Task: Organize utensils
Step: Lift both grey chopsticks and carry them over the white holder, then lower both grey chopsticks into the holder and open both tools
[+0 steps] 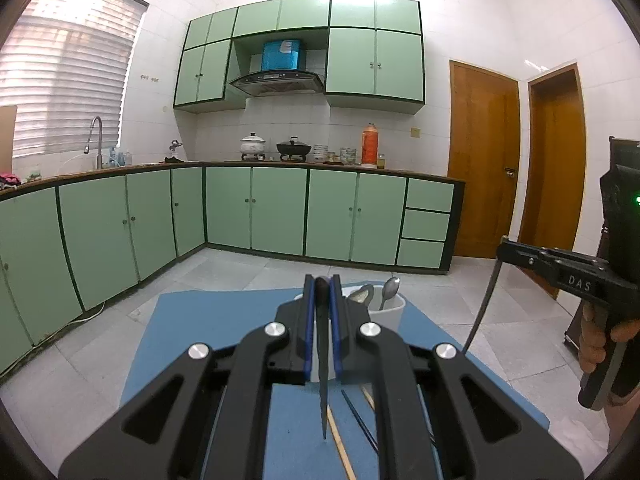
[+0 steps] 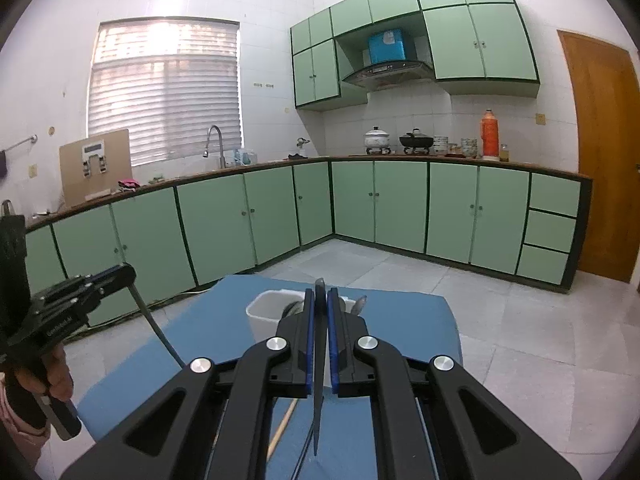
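Observation:
My left gripper (image 1: 322, 286) is shut on a dark metal utensil (image 1: 323, 380) that hangs point-down above the blue mat (image 1: 188, 344). It also shows at the left of the right wrist view (image 2: 130, 274). My right gripper (image 2: 320, 294) is shut on a similar thin metal utensil (image 2: 319, 392), also hanging down; it shows at the right of the left wrist view (image 1: 502, 246). A white holder cup (image 1: 390, 314) behind the left fingers contains two spoons (image 1: 390, 288). The white cup also shows in the right wrist view (image 2: 266, 310). Chopsticks (image 1: 340, 444) lie on the mat.
The blue mat covers a table that stands on a tiled floor. Green cabinets (image 1: 256, 208) with a counter, sink, pots and an orange flask line the far walls. Wooden doors (image 1: 482, 160) are at the right.

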`<state>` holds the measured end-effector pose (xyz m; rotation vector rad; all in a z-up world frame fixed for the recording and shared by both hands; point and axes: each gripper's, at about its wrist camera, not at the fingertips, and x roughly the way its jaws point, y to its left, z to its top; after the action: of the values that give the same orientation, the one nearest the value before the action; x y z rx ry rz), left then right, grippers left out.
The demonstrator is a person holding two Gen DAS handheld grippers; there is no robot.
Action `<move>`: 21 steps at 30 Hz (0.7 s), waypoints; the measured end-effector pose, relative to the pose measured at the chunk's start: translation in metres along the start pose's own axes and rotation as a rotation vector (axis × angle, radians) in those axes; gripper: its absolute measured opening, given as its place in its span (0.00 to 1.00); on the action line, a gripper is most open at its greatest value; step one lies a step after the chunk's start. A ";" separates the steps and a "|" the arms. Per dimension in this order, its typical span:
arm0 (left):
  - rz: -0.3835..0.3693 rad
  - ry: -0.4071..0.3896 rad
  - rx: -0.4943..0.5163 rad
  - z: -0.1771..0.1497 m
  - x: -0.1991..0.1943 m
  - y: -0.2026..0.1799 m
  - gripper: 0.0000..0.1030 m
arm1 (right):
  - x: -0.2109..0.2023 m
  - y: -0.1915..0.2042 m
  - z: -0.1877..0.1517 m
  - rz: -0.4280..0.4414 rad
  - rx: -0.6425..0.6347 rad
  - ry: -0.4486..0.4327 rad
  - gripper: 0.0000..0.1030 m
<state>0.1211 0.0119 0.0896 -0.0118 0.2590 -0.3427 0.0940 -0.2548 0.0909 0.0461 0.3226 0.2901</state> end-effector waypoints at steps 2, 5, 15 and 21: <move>-0.011 0.002 0.005 0.007 0.003 0.001 0.06 | 0.002 -0.001 0.007 -0.001 -0.005 -0.006 0.06; -0.025 -0.004 0.004 0.023 0.008 0.003 0.06 | 0.006 -0.004 0.024 0.010 0.003 -0.020 0.06; -0.020 -0.184 0.004 0.090 0.008 0.002 0.06 | 0.019 -0.017 0.100 0.020 0.033 -0.138 0.06; -0.006 -0.228 0.016 0.110 0.045 -0.010 0.06 | 0.050 -0.021 0.123 -0.011 0.036 -0.173 0.06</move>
<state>0.1870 -0.0161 0.1853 -0.0354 0.0301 -0.3467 0.1841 -0.2601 0.1909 0.1040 0.1564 0.2671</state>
